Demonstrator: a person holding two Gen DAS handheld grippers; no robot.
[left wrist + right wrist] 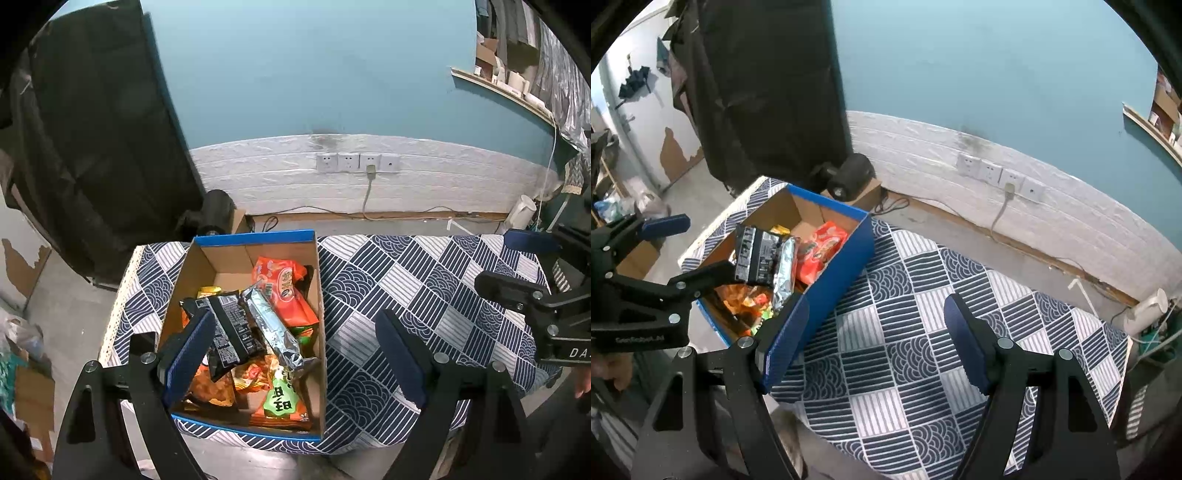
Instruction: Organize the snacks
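Note:
A blue cardboard box [317, 295] stands on the left part of the patterned tablecloth [424, 280] and holds several snack packets: a black one [231, 332], a silver one [273, 328], an orange one [284, 288] and a green-orange one [284, 402]. My left gripper [295, 350] is open and empty, hovering over the near end of the box. My right gripper [879, 343] is open and empty over bare cloth [923, 332] right of the box [827, 291]. The right gripper also shows at the right edge of the left wrist view [517, 262].
A white and teal wall with sockets [358, 162] and a cable lies behind the table. A dark cloth-covered object [96, 140] stands at the left. A small black device [849, 177] sits on a carton on the floor. A white appliance [1145, 310] sits beyond the table's right end.

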